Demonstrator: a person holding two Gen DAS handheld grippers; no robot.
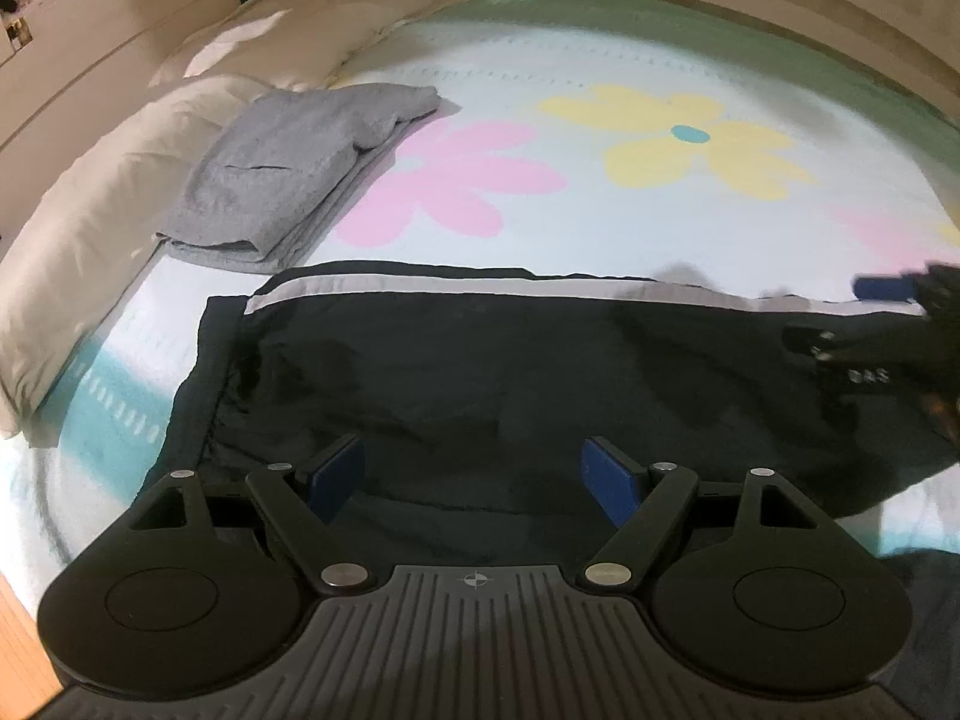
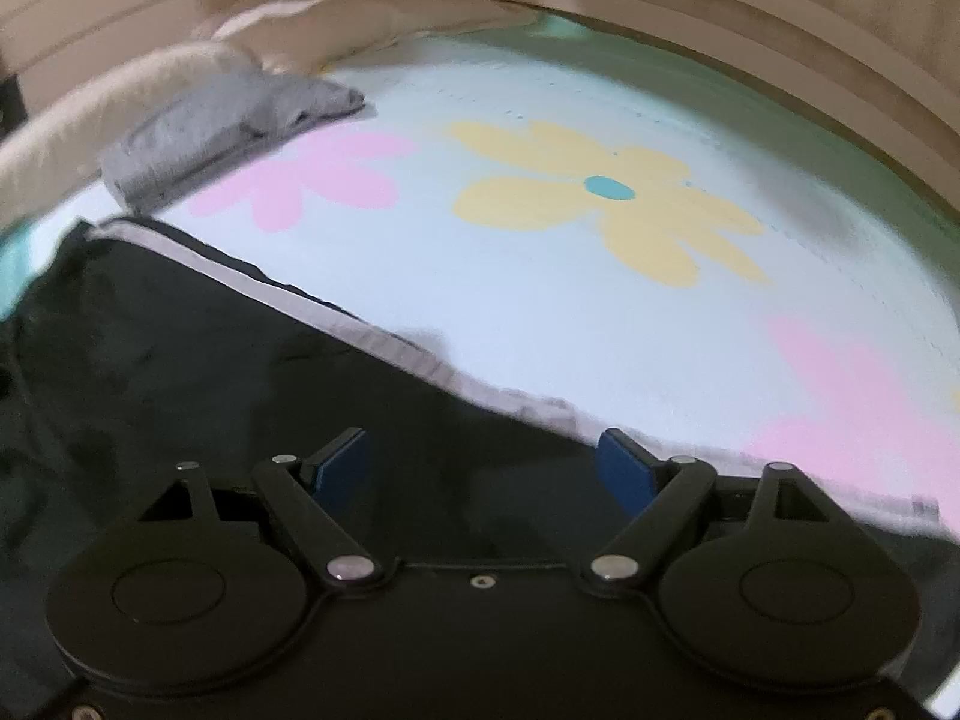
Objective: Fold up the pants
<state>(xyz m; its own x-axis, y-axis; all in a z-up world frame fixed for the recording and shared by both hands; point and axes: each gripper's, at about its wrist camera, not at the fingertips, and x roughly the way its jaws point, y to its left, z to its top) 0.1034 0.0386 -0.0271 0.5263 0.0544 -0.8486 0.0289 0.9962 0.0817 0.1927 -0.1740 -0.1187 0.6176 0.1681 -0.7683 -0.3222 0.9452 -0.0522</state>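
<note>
Black pants [image 1: 510, 372] lie lengthwise across near bed [image 1: 600, 228], halved along legs. Your left hand-held gripper [image 1: 474, 474] and right hand-held gripper [image 2: 486, 468] hover over fabric, both released, empty. Step: crosswise fold. Next: pinch each end's edge.

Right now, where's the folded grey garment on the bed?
In the left wrist view the grey garment lies upper left, beside the white pillow, just beyond the black pants.
</note>
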